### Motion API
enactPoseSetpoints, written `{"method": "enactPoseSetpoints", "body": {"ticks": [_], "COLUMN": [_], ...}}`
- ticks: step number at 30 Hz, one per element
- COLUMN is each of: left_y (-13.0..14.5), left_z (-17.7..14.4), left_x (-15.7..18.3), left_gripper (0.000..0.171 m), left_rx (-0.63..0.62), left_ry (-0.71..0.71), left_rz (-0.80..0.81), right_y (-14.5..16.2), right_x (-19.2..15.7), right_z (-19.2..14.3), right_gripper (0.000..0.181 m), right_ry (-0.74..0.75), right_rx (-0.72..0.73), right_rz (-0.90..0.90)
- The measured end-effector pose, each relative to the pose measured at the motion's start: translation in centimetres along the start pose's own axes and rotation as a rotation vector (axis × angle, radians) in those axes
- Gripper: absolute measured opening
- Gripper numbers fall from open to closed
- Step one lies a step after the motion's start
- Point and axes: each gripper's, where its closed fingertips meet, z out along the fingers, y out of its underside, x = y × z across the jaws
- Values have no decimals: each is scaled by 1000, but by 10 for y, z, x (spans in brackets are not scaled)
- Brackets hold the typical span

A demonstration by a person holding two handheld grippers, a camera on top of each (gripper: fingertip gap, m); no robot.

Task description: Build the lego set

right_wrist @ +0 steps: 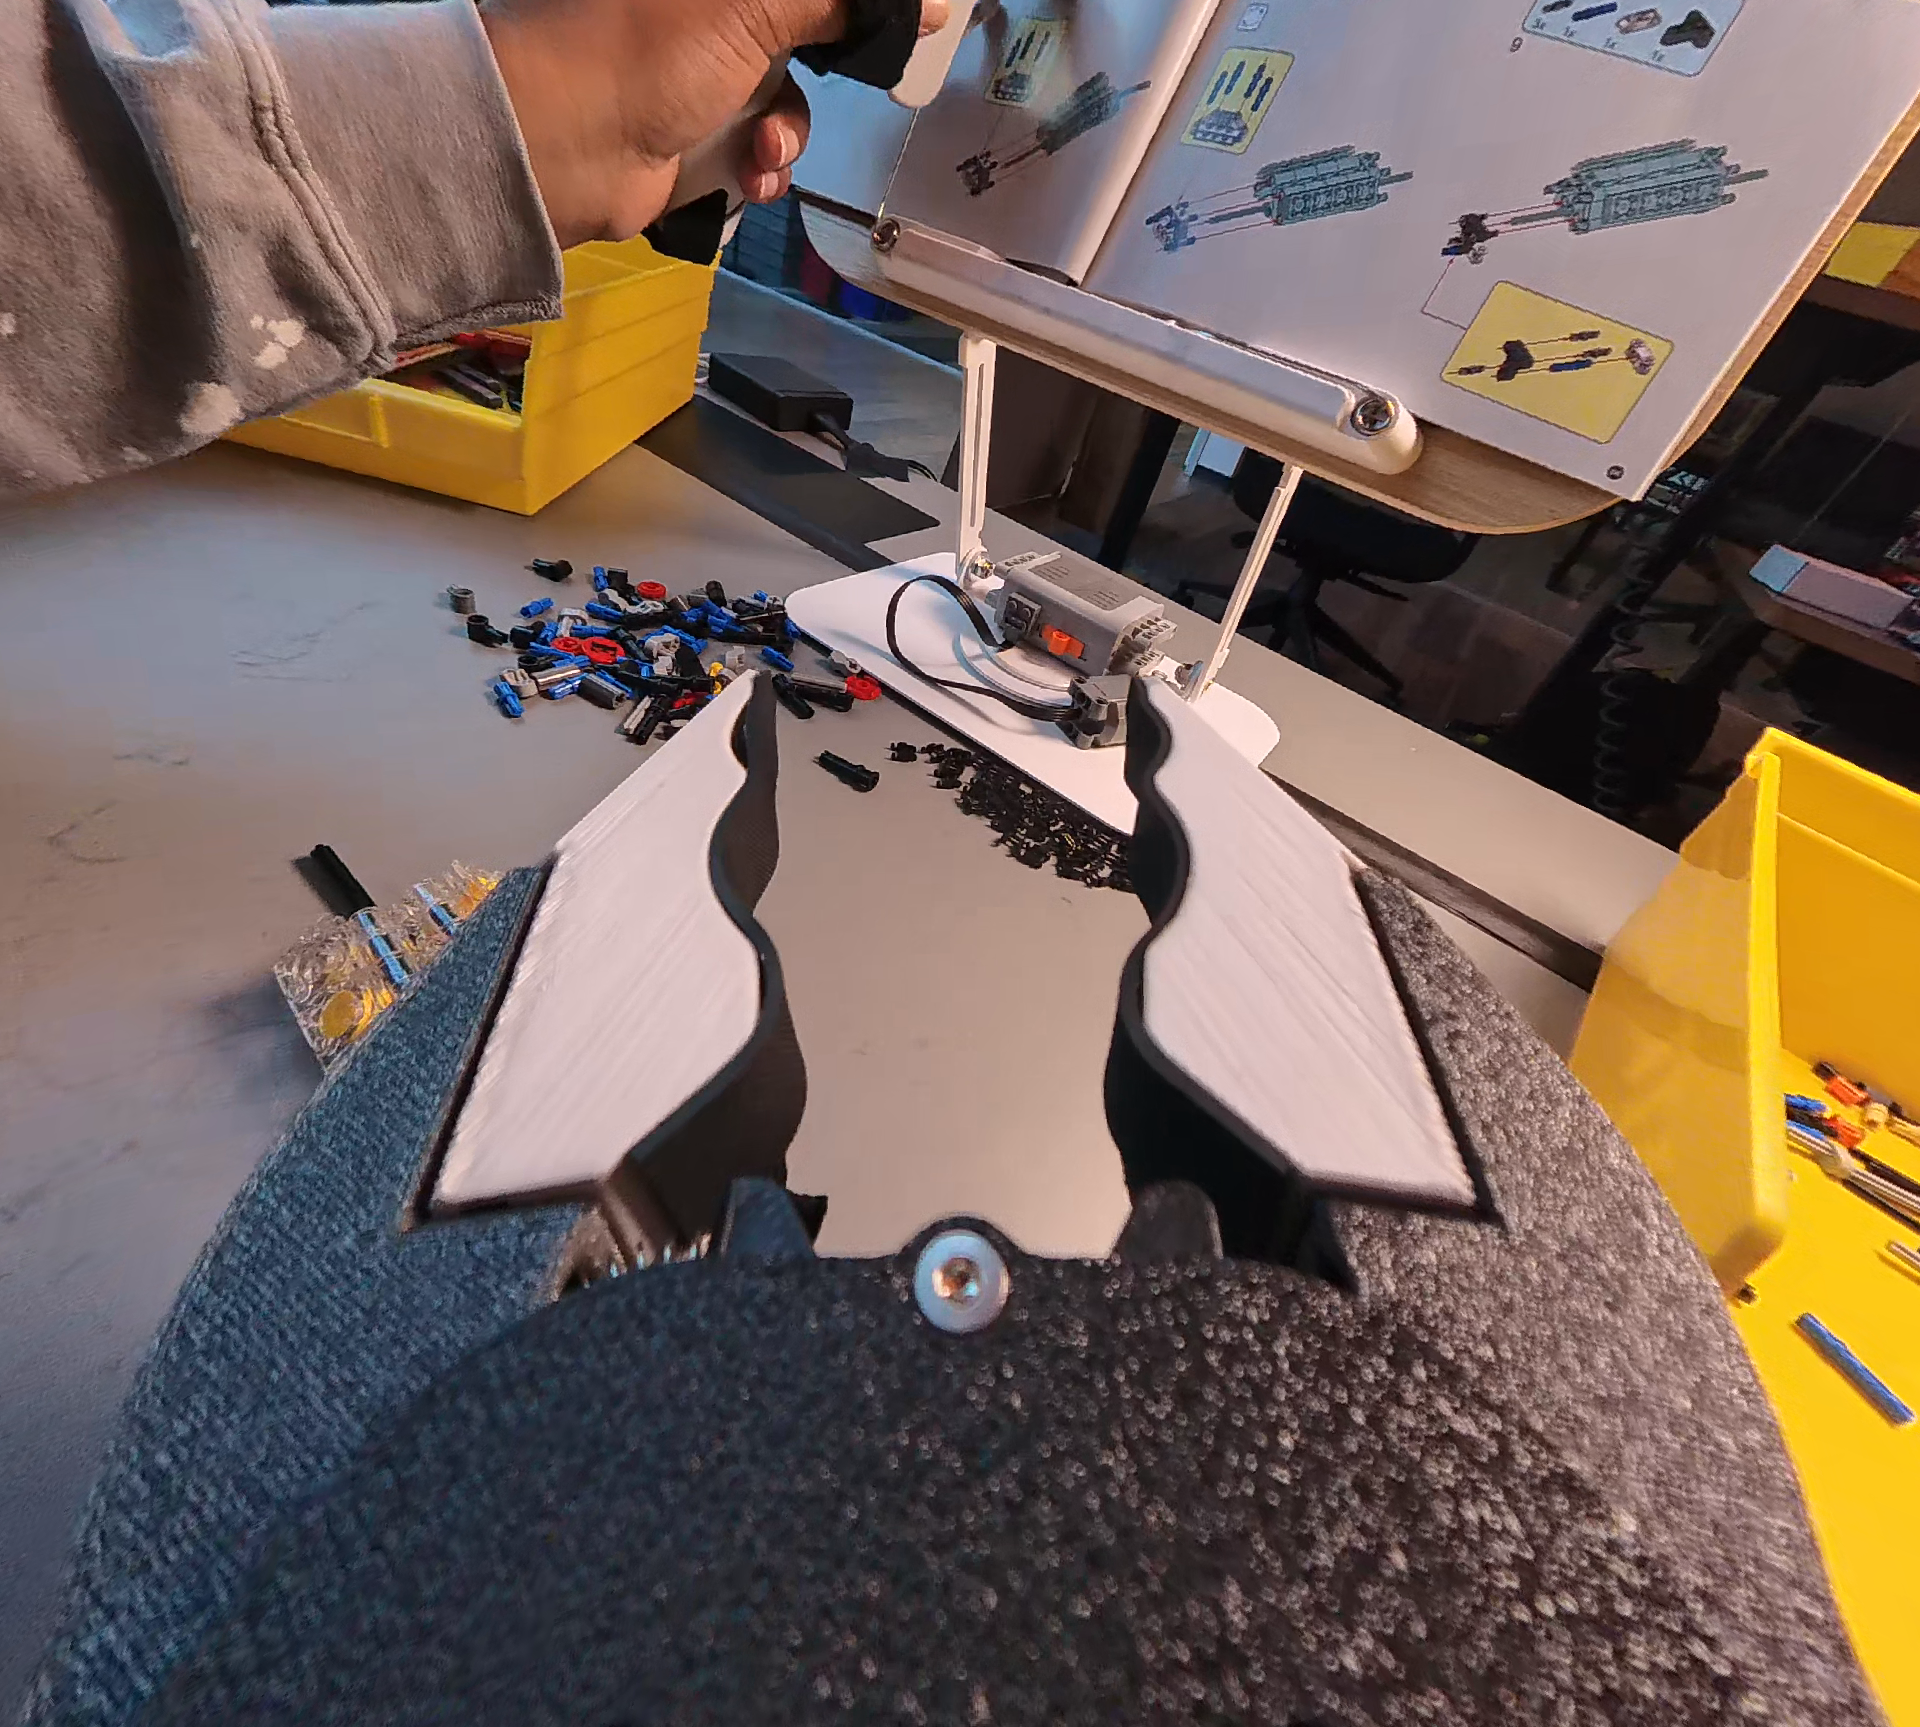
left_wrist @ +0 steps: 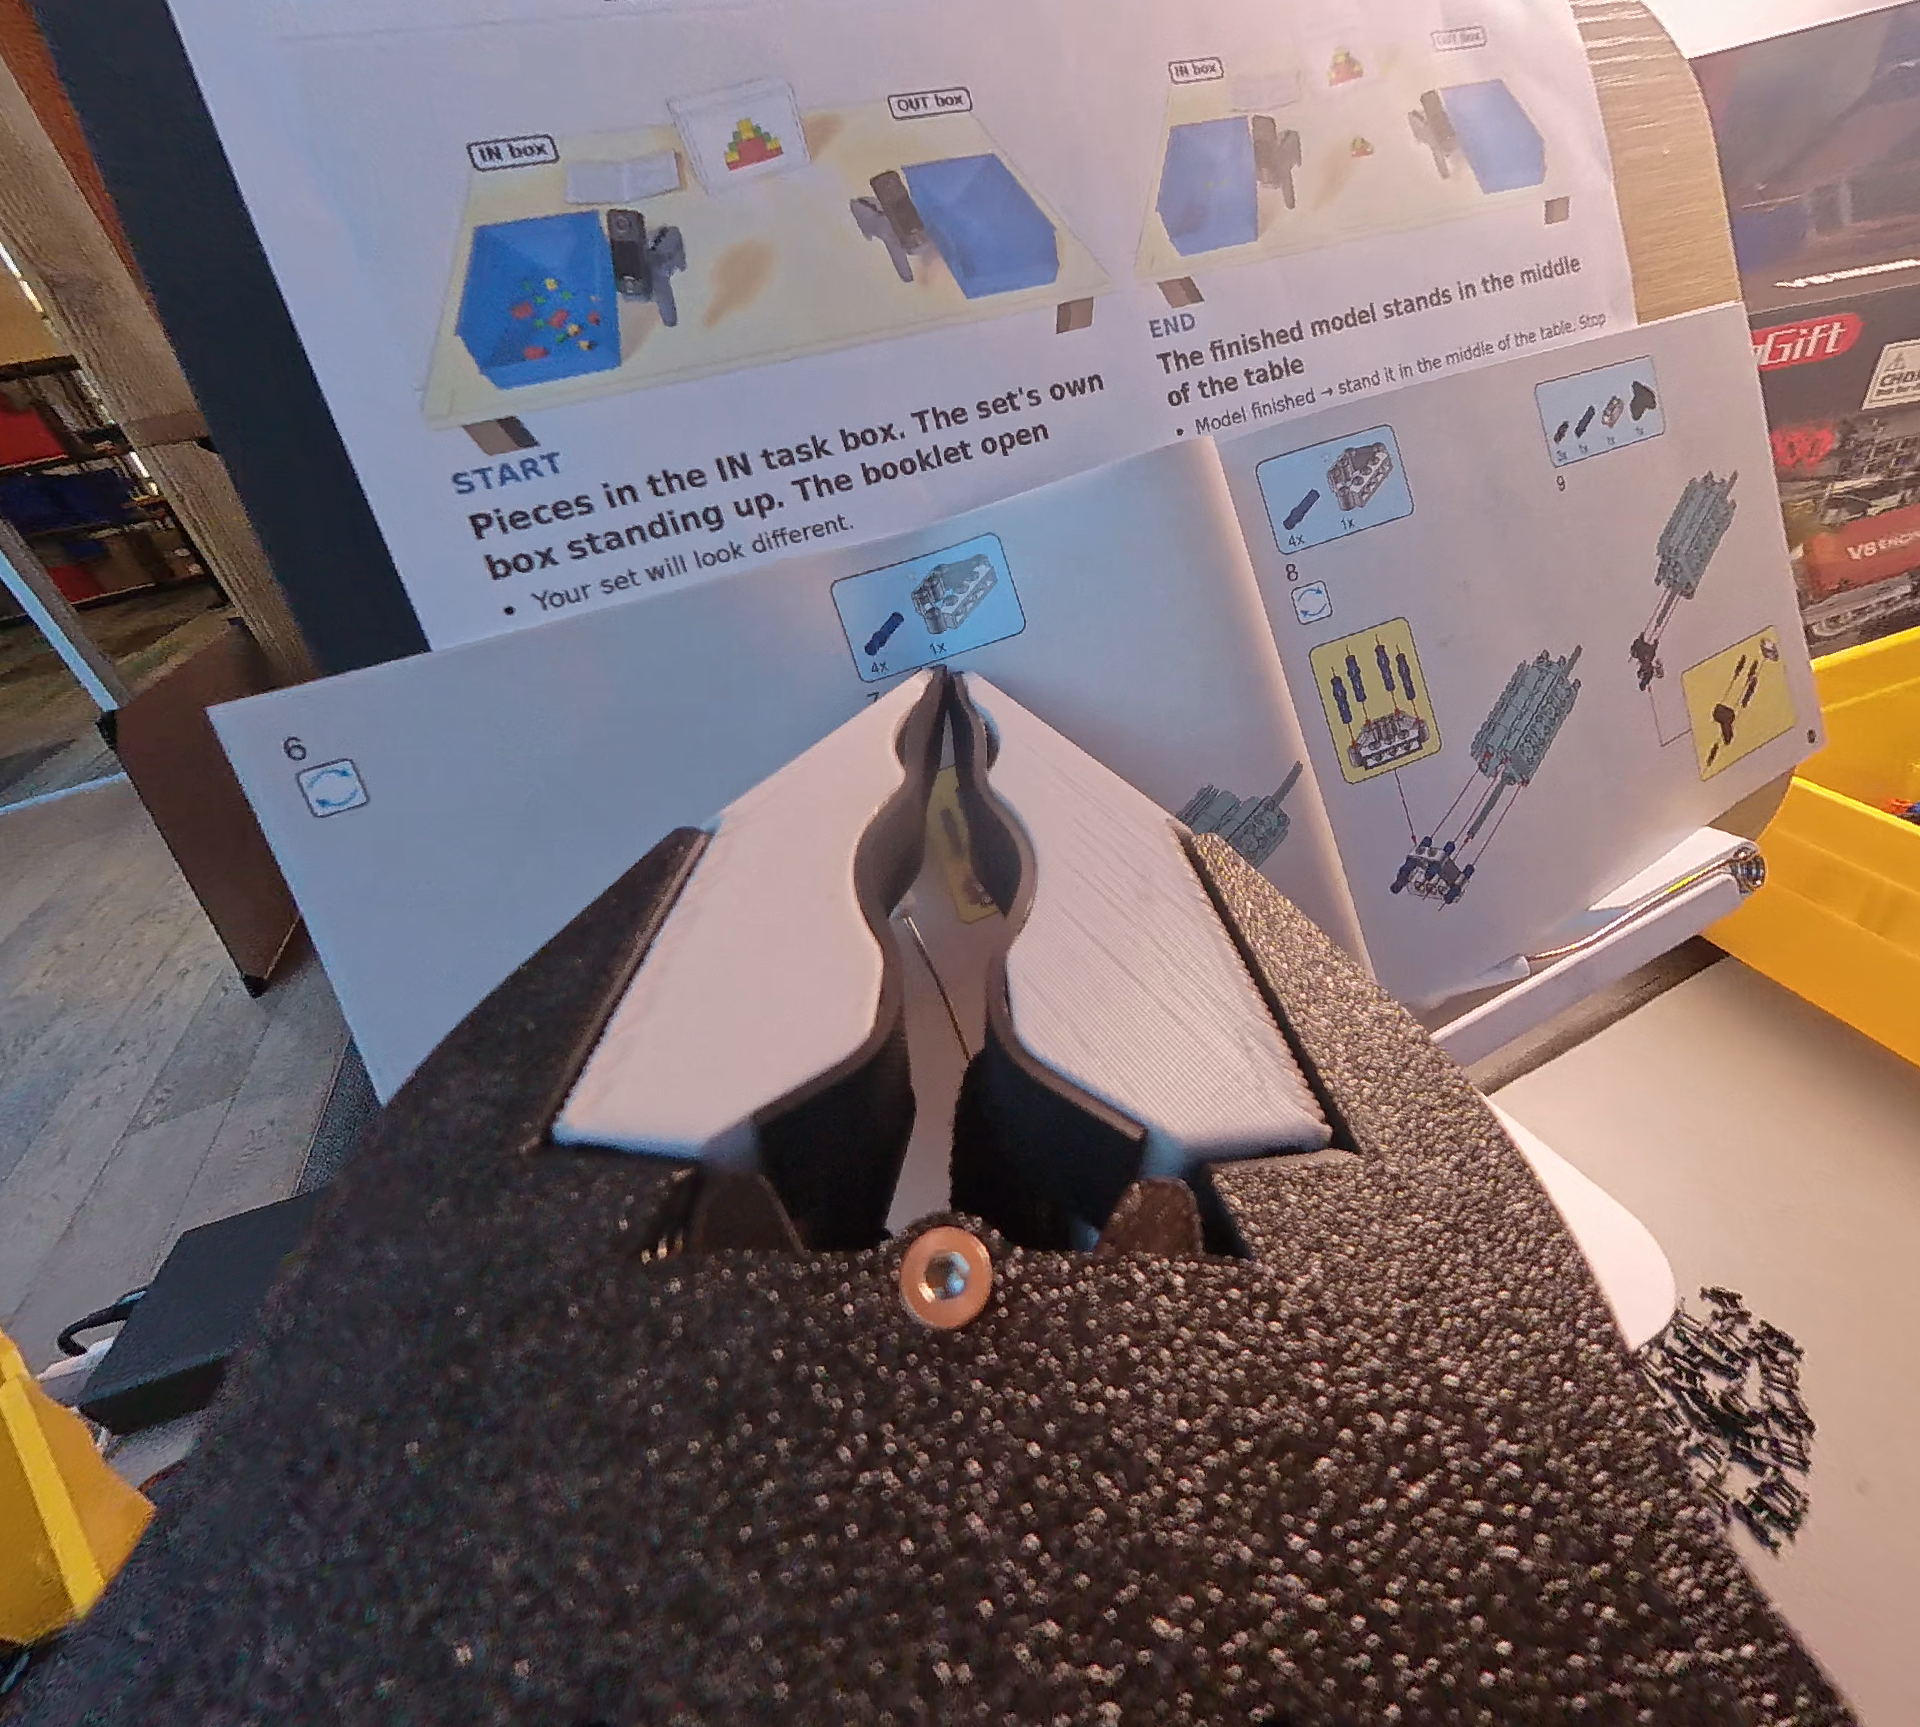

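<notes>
Up on a tilted wooden book stand (right_wrist: 1507,503) at the far edge of a grey table (right_wrist: 260,690), an open building booklet (left_wrist: 1507,638) rests on the stand's white ledge (right_wrist: 1143,327). A larger printed sheet (left_wrist: 831,223) stands behind it.

The left gripper (left_wrist: 943,680) is raised to the booklet, with its fingers pressed together on a page of the booklet (right_wrist: 1091,46). The right wrist view shows that page curled over, away from the other pages, with the fingertips pinching it near its top edge. A person's hand (right_wrist: 644,67), in a grey sleeve (right_wrist: 208,202), holds this gripper.

The right gripper (right_wrist: 951,701) hovers low over the middle of the table with its fingers wide apart and nothing between them. Just beyond its tips, a grey battery box (right_wrist: 1075,612) with an orange switch and a black cable lies on the stand's white base plate (right_wrist: 852,617). A small pile of black pins (right_wrist: 1029,804) lies at the near edge of that plate. To the left of the plate, a scatter of blue, black, red and grey small parts (right_wrist: 644,649) is spread on the table. One black pin (right_wrist: 847,768) lies apart from both piles.

A clear bag of parts (right_wrist: 364,960) lies near the gripper's left finger. One yellow bin (right_wrist: 540,389) sits at the far left of the table, and another yellow bin (right_wrist: 1787,1054), holding loose parts, sits at the right edge.
</notes>
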Motion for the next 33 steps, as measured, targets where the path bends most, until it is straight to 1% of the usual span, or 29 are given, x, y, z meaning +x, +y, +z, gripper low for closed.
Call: {"method": "enactPoseSetpoints", "body": {"ticks": [7, 16, 25, 27, 29, 33], "left_y": [0, 0, -1, -1, -5, -17], "left_z": [0, 0, -1, -5, -14, -45], "left_x": [0, 0, 1, 5, 18, 32], "left_gripper": [0, 0, 0, 0, 0, 4], "left_rx": [32, 86, 87, 75, 70, 95], "left_ry": [8, 26, 20, 20, 38, 9], "left_rz": [8, -51, -82, -101, -114, -73], "right_y": [1, 3, 4, 3, 3, 3], "right_x": [2, 2, 0, 1, 2, 2], "right_z": [2, 5, 6, 5, 5, 5], "right_gripper": [64, 62, 62, 61, 60, 60], "right_ry": [2, -1, -10, -8, -8, -5], "right_rx": [-3, -13, -15, -11, -7, -9], "right_rz": [10, 6, 9, 12, 19, 13]}}
